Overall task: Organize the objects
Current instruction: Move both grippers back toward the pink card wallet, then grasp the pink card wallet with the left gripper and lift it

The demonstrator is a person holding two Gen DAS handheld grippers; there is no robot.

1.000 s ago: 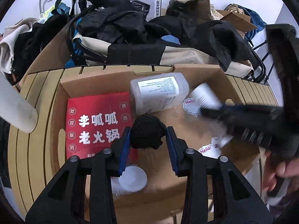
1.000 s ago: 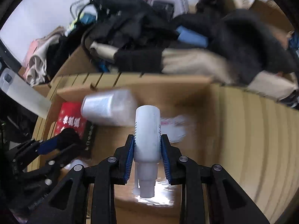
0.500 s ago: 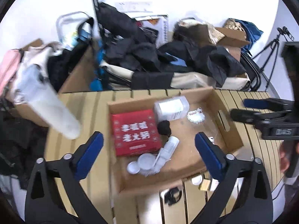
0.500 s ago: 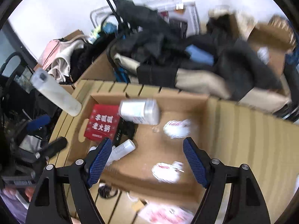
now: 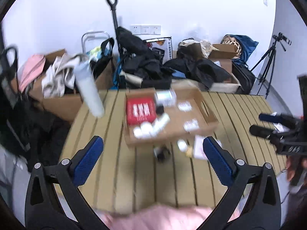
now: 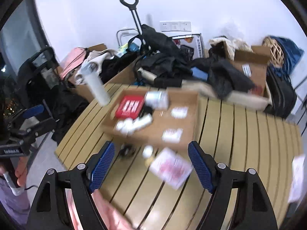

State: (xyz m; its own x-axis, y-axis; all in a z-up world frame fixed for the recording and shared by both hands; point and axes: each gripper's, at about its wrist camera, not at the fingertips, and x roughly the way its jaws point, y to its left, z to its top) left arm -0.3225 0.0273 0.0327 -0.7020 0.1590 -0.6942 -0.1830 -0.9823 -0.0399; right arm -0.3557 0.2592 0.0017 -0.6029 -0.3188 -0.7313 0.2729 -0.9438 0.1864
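A shallow cardboard box lies on the slatted wooden table. In it lie a red packet, a clear white bottle, a small black item, white tubes and jars and white stickers. The box also shows in the right wrist view with the red packet. My left gripper is open and empty, well back from the box. My right gripper is open and empty too. All is motion-blurred.
Small loose items and a pink-and-white packet lie on the table in front of the box. A tall white cylinder stands at the table's far left. Bags, clothes and boxes pile up behind. A tripod stands at the right.
Both grippers let go of their loads, the black item and the white tube, which now lie in the box. Both opened wide and pulled far back from the box.
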